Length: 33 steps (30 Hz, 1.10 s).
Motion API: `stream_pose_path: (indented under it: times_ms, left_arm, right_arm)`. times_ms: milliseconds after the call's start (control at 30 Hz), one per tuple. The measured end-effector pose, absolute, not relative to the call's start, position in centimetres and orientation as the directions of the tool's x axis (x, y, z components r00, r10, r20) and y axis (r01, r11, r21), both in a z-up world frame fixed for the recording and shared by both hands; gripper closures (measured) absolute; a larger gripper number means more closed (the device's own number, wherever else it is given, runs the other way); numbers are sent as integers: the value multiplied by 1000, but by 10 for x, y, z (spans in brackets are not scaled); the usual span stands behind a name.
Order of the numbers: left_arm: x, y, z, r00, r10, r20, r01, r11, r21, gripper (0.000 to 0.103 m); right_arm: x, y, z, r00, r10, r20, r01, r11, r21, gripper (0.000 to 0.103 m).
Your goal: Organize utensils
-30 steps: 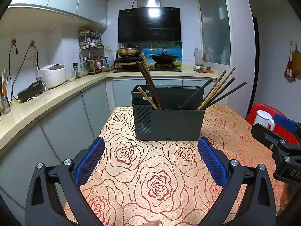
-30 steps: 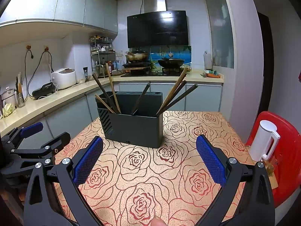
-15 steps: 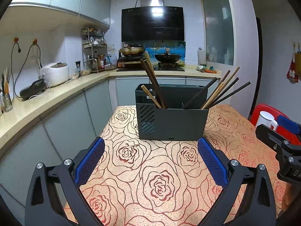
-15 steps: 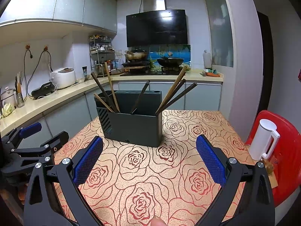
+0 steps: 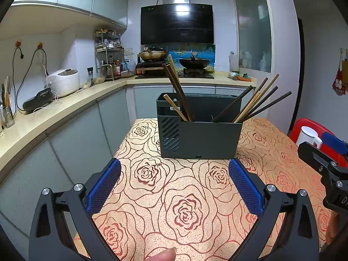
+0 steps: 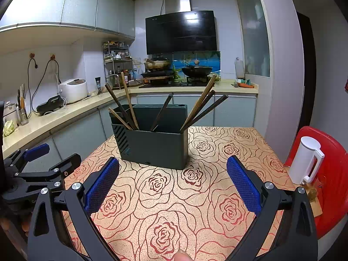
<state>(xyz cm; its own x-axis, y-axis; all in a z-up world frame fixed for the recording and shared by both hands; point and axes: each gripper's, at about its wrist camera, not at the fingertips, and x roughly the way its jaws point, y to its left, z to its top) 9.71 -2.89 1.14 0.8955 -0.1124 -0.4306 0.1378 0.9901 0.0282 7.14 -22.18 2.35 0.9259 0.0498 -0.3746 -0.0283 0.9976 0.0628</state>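
Dark grey utensil holder, chopsticks fanning up and right, stands mid-frame straight ahead of my left gripper and right gripper, both spread wide, empty.

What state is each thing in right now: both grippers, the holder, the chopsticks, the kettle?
Left gripper: open, empty, above the table.
Right gripper: open, empty.
Utensil holder: upright on the tablecloth.
Chopsticks: standing in the holder, leaning apart in loose groups.
White kettle: upright, lid shut, on the red stool.
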Motion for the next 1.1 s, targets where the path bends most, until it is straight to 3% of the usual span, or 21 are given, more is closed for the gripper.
stream_pose_path:
  times_ms: [1100]
  left_arm:
    - [98, -35, 2, 881, -116, -458, 150, 988, 38, 7]
  right_arm:
    - [79, -220, 14, 911, 43, -410, -19, 998, 61, 7]
